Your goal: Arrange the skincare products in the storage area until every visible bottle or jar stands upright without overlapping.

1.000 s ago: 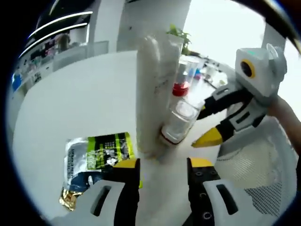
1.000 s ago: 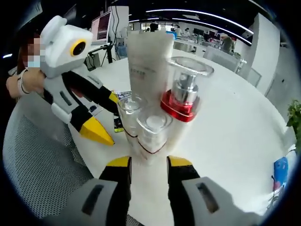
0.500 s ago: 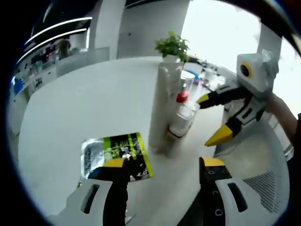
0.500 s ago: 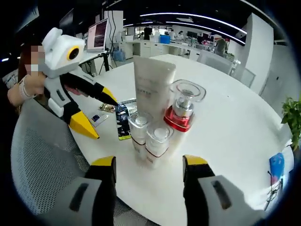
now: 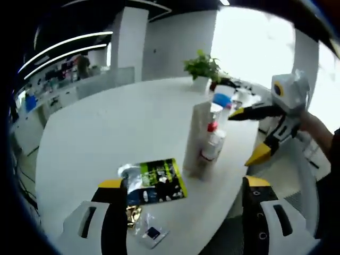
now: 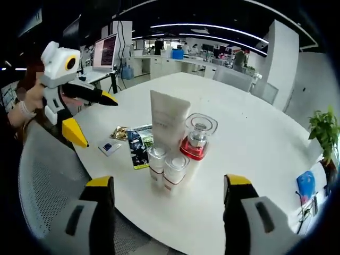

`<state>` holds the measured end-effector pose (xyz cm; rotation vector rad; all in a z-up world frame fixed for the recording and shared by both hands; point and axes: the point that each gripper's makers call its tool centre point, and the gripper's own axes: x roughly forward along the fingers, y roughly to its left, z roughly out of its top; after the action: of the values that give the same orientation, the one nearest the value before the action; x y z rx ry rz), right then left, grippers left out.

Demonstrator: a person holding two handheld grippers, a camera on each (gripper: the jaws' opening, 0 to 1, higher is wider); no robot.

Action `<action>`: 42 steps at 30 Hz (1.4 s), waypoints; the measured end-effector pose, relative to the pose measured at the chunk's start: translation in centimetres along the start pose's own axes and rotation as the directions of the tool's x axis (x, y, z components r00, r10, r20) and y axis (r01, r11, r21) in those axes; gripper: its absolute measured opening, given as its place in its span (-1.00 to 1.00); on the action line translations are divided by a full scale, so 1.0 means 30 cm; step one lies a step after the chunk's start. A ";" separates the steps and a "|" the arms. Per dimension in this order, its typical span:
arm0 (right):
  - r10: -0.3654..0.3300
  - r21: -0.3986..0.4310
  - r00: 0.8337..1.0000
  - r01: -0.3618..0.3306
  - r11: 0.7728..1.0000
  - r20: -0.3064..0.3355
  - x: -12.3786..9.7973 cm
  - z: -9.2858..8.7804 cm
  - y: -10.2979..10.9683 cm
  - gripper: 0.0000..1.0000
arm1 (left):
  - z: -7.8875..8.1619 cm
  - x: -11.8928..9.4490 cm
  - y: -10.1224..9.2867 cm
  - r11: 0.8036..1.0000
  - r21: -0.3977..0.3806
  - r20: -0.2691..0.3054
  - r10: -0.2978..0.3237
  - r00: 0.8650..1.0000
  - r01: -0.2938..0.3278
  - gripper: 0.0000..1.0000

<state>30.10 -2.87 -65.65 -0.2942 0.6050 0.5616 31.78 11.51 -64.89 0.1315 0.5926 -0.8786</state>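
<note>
On the round white counter (image 6: 255,138) four skincare products stand upright in a tight cluster. In the right gripper view the tall white tube (image 6: 169,116) stands at the back of the cluster, cap down, with the red-collared pump bottle (image 6: 197,139) under a clear cap just beside it at about 3 o'clock, and two small clear jars (image 6: 166,170) side by side in front at 6 o'clock, close against the tube and bottle; whether they touch cannot be told. At 9 o'clock of the cluster a green-and-black sachet (image 6: 139,146) lies flat, with a gold foil packet (image 6: 120,132) and a small clear packet (image 6: 110,147) farther out at 9 to 10 o'clock. The right tongs (image 6: 166,183) are spread wide with nothing between them, well back from the cluster. The left tongs (image 5: 183,184) are also spread wide and hold nothing; in the left gripper view the tube (image 5: 197,139) stands at centre with the sachet (image 5: 154,181) at its 7 o'clock and the right tongs (image 5: 249,134) at 3 o'clock. A grey mesh chair (image 6: 48,186) sits at the counter's near edge, and a potted plant (image 5: 201,67) stands at the far side at 12 o'clock.
</note>
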 end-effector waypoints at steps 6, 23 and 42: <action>0.022 -0.033 0.999 -0.021 0.999 0.023 -0.012 0.029 0.040 0.84 | -0.009 -0.049 -0.015 0.999 -0.022 0.010 -0.026 1.000 0.026 0.94; 0.086 -0.151 0.989 -0.066 0.986 0.124 -0.038 0.151 0.151 0.99 | -0.094 -0.102 0.002 0.999 -0.037 -0.047 -0.031 0.998 0.030 0.94; 0.205 -0.269 0.966 -0.158 0.950 0.158 0.013 0.210 0.265 0.99 | -0.243 -0.002 0.138 0.997 0.044 -0.151 -0.058 0.987 0.065 0.64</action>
<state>28.65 6.38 -61.71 -0.4259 0.3815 0.8387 31.71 16.73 -71.46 0.2256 0.7191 -0.9491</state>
